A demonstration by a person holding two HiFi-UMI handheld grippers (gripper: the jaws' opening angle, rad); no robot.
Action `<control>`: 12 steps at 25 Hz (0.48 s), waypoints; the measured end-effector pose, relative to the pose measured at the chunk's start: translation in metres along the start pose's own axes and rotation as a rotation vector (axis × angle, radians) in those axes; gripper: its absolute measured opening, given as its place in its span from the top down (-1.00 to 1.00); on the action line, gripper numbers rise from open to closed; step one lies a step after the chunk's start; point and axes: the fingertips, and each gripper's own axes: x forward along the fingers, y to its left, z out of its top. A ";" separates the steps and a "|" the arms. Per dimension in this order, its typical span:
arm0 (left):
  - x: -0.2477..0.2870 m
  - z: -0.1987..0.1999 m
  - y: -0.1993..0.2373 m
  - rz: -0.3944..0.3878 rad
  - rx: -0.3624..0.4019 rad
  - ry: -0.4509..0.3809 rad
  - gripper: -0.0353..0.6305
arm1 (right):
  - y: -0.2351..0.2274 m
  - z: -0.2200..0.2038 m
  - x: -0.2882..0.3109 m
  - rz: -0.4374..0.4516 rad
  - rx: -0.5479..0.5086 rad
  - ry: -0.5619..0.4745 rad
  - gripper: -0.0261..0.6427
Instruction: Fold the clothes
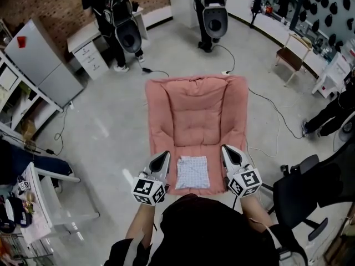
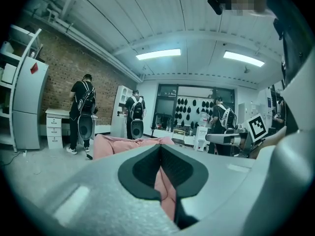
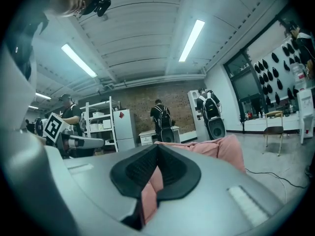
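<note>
A small folded cloth point(image 1: 193, 172), pale with a fine check, lies flat at the near edge of a big pink cushion point(image 1: 197, 110) on the floor. My left gripper point(image 1: 165, 155) hovers just left of the cloth, jaws shut and empty. Just right of the cloth, my right gripper point(image 1: 226, 148) is also shut with nothing in it. In the left gripper view the closed jaws point(image 2: 160, 154) point level over the pink cushion point(image 2: 128, 144), and the right gripper point(image 2: 226, 138) shows beside them. The right gripper view has its closed jaws point(image 3: 156, 154) over the cushion point(image 3: 221, 149).
People with backpacks point(image 1: 113, 15) stand at the far side by a white drawer cabinet point(image 1: 89, 57). A grey fridge point(image 1: 41, 62) and shelves line the left. A black office chair point(image 1: 302, 190) stands at the right, a wooden chair point(image 1: 291, 57) further back. Cables point(image 1: 266, 110) trail across the floor.
</note>
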 end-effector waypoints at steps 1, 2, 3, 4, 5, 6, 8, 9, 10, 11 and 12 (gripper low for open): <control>0.000 0.000 0.001 0.001 -0.001 0.002 0.88 | 0.000 0.000 0.001 0.002 0.000 -0.001 0.91; 0.000 -0.001 0.001 0.003 -0.003 0.003 0.88 | 0.001 0.001 0.002 0.006 -0.001 -0.001 0.91; -0.001 -0.001 0.002 0.005 -0.006 0.005 0.88 | 0.003 0.001 0.002 0.011 -0.003 0.000 0.91; -0.002 -0.002 0.002 0.008 -0.008 0.006 0.88 | 0.005 0.001 0.003 0.016 -0.005 0.001 0.91; -0.003 -0.003 0.002 0.010 -0.010 0.008 0.88 | 0.006 0.000 0.003 0.020 -0.007 0.003 0.91; -0.004 -0.005 0.002 0.011 -0.011 0.010 0.88 | 0.008 -0.001 0.003 0.024 -0.008 0.004 0.91; -0.005 -0.007 0.001 0.013 -0.013 0.013 0.88 | 0.009 -0.003 0.003 0.028 -0.009 0.005 0.91; -0.006 -0.008 0.001 0.015 -0.012 0.014 0.88 | 0.009 -0.004 0.003 0.030 -0.009 0.005 0.91; -0.007 -0.008 0.001 0.016 -0.012 0.014 0.88 | 0.010 -0.004 0.003 0.032 -0.010 0.005 0.91; -0.007 -0.008 0.001 0.017 -0.012 0.013 0.88 | 0.010 -0.004 0.004 0.034 -0.012 0.004 0.91; -0.007 -0.008 0.001 0.018 -0.012 0.012 0.88 | 0.010 -0.004 0.005 0.036 -0.014 0.004 0.91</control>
